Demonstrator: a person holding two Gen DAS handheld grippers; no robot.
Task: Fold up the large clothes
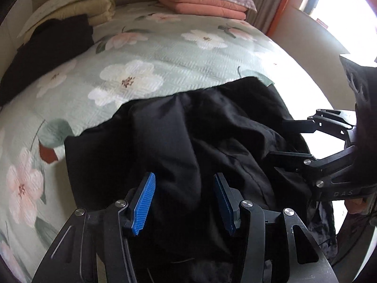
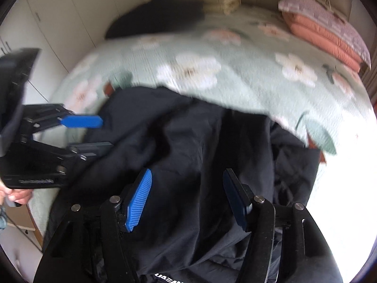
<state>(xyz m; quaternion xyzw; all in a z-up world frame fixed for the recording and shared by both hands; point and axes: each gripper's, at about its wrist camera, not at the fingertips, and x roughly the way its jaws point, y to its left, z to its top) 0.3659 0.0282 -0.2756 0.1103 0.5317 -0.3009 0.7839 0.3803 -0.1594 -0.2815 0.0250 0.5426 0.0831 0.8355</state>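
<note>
A large black garment (image 1: pixel 193 132) lies rumpled at the near edge of the bed; it also fills the lower middle of the right wrist view (image 2: pixel 188 141). My left gripper (image 1: pixel 183 176) hovers over its near part, jaws open, blue pads apart with nothing between them. It shows from the side in the right wrist view (image 2: pixel 103 132), open at the garment's left edge. My right gripper (image 2: pixel 188 174) is open over the garment's near part, empty. In the left wrist view the right gripper (image 1: pixel 275 139) shows at the garment's right edge, fingers spread.
The bed has a green floral bedspread (image 1: pixel 146 54). At its far end lie a second black garment (image 1: pixel 47 47), a stack of beige bedding (image 1: pixel 77 2) and a pink folded quilt under a pillow (image 1: pixel 205 2). White wardrobe doors (image 2: pixel 47 23) stand left; a bright window (image 1: pixel 341 11) right.
</note>
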